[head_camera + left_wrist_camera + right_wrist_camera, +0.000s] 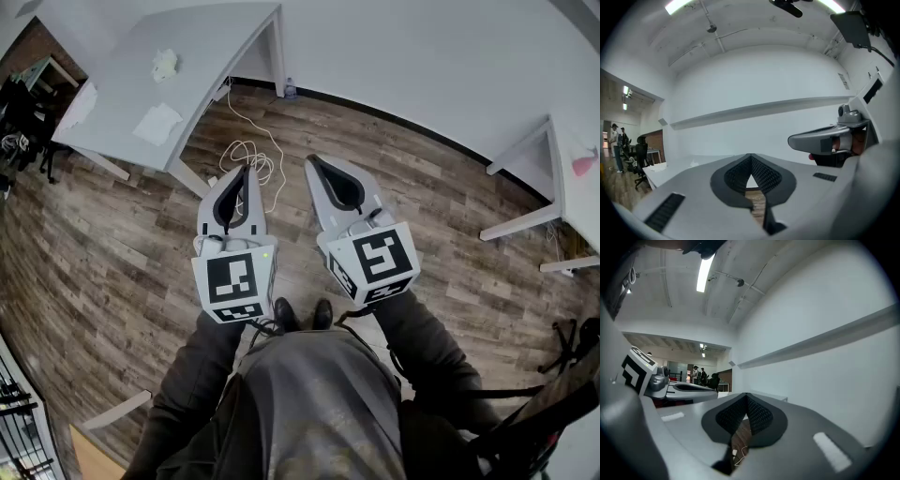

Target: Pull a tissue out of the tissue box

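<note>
No tissue box shows clearly in any view. On the white table (pixel 202 56) at the far left lie a pale crumpled lump (pixel 164 64) and a flat white sheet (pixel 157 124), possibly tissues. Both grippers are held level side by side above the wooden floor, well short of that table. My left gripper (pixel 246 169) is shut with nothing in it, its tips meeting in the left gripper view (pixel 750 157). My right gripper (pixel 312 159) is also shut and empty (pixel 746 397). Each gripper shows in the other's view: the right gripper (pixel 825 140), the left gripper (pixel 689 389).
A white cable (pixel 253 155) coils on the floor just ahead of the grippers. A small bottle (pixel 290 90) stands by the wall. A second white table (pixel 562 187) with a pink thing (pixel 583 165) is at the right. People (pixel 616 140) stand far off at the left.
</note>
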The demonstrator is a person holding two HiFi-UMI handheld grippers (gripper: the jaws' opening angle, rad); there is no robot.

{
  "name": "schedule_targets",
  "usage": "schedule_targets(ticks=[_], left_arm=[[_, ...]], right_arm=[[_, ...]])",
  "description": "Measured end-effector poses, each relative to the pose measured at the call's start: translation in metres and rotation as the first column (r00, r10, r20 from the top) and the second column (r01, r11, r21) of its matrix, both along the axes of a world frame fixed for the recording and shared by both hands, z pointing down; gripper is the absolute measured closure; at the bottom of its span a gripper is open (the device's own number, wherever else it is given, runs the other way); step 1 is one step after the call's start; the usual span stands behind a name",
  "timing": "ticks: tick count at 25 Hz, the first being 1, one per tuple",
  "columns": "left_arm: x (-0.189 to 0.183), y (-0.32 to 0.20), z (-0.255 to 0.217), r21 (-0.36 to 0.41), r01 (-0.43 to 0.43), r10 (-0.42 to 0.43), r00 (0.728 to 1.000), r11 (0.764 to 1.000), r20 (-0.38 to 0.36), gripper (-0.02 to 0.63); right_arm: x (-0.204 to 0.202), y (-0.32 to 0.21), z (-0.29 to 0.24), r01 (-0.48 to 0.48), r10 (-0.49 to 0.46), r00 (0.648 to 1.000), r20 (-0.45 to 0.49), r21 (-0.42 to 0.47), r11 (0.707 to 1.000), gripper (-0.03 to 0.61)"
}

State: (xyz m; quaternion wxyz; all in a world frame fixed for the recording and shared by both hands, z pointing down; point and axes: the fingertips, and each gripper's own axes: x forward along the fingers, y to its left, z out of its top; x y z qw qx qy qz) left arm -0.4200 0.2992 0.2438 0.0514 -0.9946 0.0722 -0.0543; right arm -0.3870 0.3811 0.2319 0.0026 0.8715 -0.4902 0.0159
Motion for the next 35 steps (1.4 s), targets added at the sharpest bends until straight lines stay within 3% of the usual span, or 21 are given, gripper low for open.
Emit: schedule_targets(ticks=[9, 19, 27, 35], left_arm=[[0.023, 0.018, 0.004, 0.006, 0.025, -0.025, 1.0, 1.0, -0.01, 0.615], [0.069, 0.01, 0.024, -0.013, 0.052, -0.052, 0.999, 0.999, 0.008, 0.615], [0.151, -0.033, 0.05, -0.034, 0.081, -0.08, 0.997, 0.996, 0.017, 0.615], [0.264, -0.125, 0.068, -0.043, 0.156, -0.154, 0.987, 0.987, 0.039, 0.615]], right_arm=[[0.022, 0.018, 0.009, 0.034, -0.034, 0.999, 0.028, 0.007, 0.999, 0.577], [0.074, 0.015, 0.02, 0.033, -0.033, 0.999, 0.036, -0.01, 0.999, 0.577], [0.154, -0.029, 0.048, 0.068, -0.066, 0.996, 0.054, -0.036, 0.997, 0.577], [0.274, -0.13, 0.06, 0.148, -0.145, 0.987, 0.067, -0.039, 0.988, 0.577]])
